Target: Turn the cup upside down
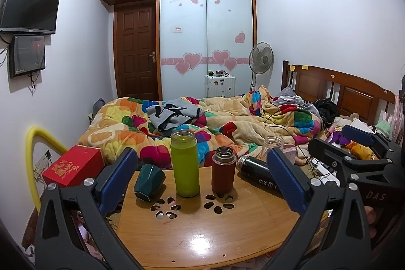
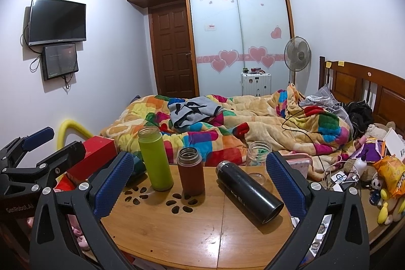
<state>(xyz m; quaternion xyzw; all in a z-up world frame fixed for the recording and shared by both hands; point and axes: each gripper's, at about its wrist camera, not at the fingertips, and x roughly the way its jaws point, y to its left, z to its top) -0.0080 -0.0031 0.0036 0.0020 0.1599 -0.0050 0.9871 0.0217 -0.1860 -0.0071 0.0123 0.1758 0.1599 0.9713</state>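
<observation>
1. Two grippers are hovering over the round wooden table [image 1: 202,232], and neither is holding anything: my left gripper [image 1: 202,184] is standing with its blue pads [image 1: 119,179] wide apart, and my right gripper [image 2: 200,184] is spread just as wide.

2. Which cup the task means is a judgement; I am taking it to be the dark green faceted cup [image 1: 149,181], lying tipped on its side near the table's left edge, base toward me and mouth pointing away. It is sitting just inside my left pad, so my left gripper seems best placed to reach it.

3. From my right wrist view that cup is almost wholly hidden behind my left-hand finger.

4. Standing upright and lidless toward the middle of the far edge are a lime-green bottle [image 1: 184,163] and, just beside it, a shorter brown-red flask [image 1: 223,170]; they are crowding the cup's right side, so I am judging that I need a narrow approach.

5. Lying on its side toward the right edge is a black thermos [image 2: 249,191], with a clear glass jar [image 2: 258,156] upright behind it at the far edge.

6. Off the table's left edge, a red box [image 1: 73,166] is resting.
</observation>
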